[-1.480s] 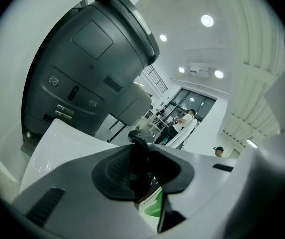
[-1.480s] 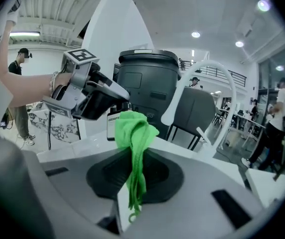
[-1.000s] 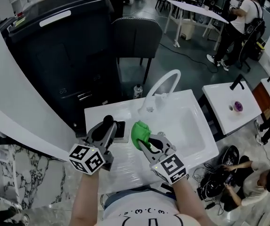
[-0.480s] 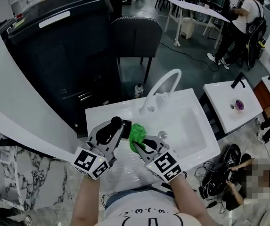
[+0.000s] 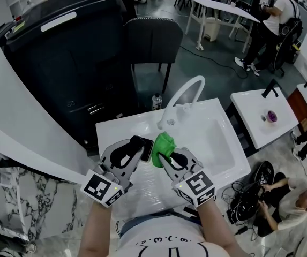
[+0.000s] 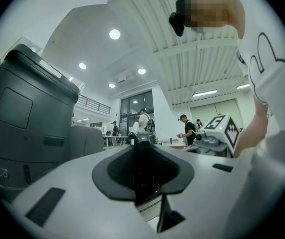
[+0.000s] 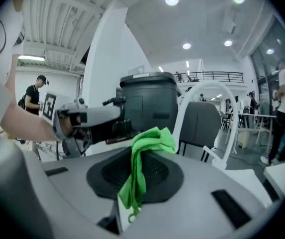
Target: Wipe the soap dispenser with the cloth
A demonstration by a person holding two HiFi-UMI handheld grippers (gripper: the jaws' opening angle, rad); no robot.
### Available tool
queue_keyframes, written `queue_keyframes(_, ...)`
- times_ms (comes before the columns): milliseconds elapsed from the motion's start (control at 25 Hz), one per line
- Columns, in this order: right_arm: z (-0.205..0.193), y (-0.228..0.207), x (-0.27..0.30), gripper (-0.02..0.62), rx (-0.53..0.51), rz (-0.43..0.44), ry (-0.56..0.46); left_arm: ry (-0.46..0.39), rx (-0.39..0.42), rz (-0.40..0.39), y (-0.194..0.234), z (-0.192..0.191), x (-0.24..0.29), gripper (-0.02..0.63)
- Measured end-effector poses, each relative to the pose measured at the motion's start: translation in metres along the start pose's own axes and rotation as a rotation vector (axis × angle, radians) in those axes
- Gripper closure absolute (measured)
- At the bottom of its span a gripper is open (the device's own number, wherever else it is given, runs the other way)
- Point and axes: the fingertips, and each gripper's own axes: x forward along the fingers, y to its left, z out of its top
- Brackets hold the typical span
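Left tongs [image 5: 135, 145] are clenched on the dark, slim, hard-looking soap dispenser [image 6: 142, 158]. They hold it lifted off the white desk [image 5: 110, 130], near the left edge of the white moulded sink basin [image 5: 217, 143], probably so its sides are free to be reached. Its pump head points away from the person, roughly level. Right tongs [image 5: 169, 155] grasp the bright green cloth [image 5: 162, 143], a soft, napped, microfibre-like fabric. It is bunched into a rounded wad ahead of the tips, with a loose fold hanging below. The wad sits just right of the soap dispenser, at the same height; I cannot tell whether they touch. Judgement: one tool steadies the smooth body while the other presents the padded wad for rubbing. The white arched tube faucet [image 5: 185, 92] stands beyond, clear of both tools.
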Motion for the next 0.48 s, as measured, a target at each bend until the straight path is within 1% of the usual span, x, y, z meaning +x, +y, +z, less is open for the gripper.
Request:
queue_keyframes(80,0.02,-0.004,-0.005,0.545,0.042,0.006,-0.077,0.005,0.022,-0.018,-0.006,0.0,-0.001,0.515)
queue_keyframes(160,0.03,-0.005,-0.008,0.545,0.068,0.015,-0.113,0.008,0.032,-0.029,-0.01,0.001,-0.002,0.515)
queue_keyframes(280,0.027,-0.003,-0.005,0.545,0.067,0.027,-0.099,0.015,0.047,-0.037,-0.014,0.001,-0.001,0.515)
queue_keyframes(360,0.02,0.0,-0.002,0.545,0.065,0.033,-0.072,0.019,0.057,-0.037,-0.014,0.0,-0.002,0.515)
queue_keyframes(480,0.003,0.003,0.004,0.545,0.068,0.045,-0.023,0.007,0.049,-0.033,-0.013,0.003,-0.003,0.515)
